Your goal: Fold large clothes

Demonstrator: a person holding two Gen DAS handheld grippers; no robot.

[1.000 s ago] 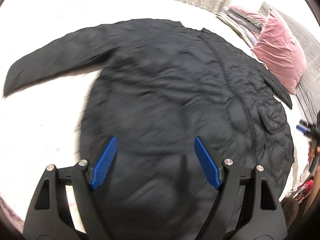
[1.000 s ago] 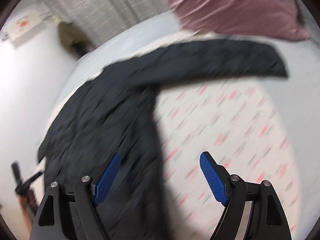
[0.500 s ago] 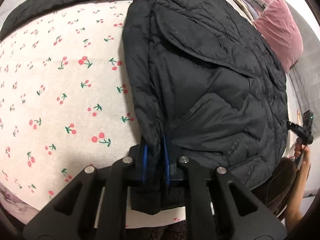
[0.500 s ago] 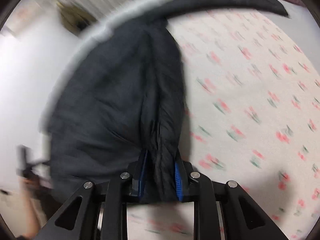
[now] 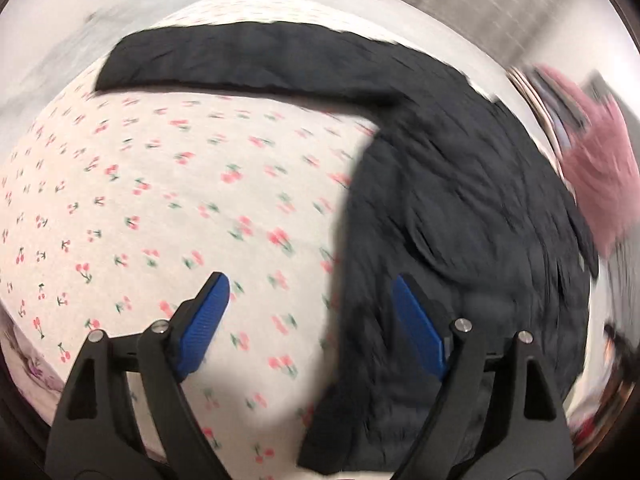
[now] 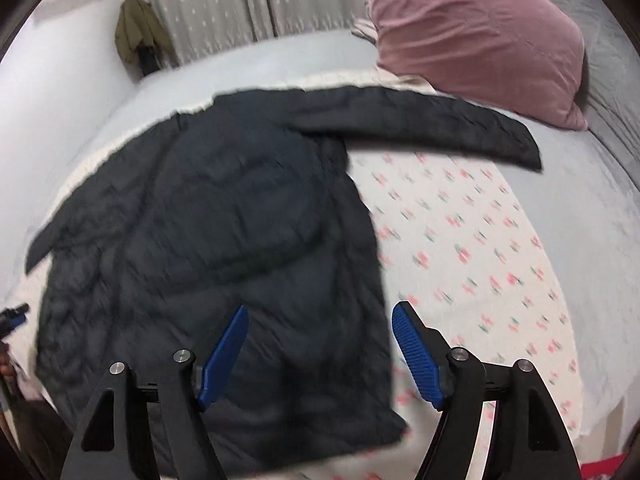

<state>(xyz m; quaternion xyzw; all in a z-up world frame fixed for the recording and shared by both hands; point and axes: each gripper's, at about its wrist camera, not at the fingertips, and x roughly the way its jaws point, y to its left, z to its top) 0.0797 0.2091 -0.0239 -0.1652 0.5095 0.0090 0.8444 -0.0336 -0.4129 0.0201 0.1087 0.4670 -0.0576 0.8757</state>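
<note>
Jacket (image 6: 224, 248) is lying flat on the cherry-print sheet (image 5: 160, 208), one sleeve (image 6: 440, 128) stretching toward the pink pillow (image 6: 480, 36). The left gripper (image 5: 310, 320) is hovering with fingers spread wide, holding nothing, over the jacket's edge. The right gripper (image 6: 320, 348) is likewise gaping above the hem, though blur is making contact hard to judge.
</note>
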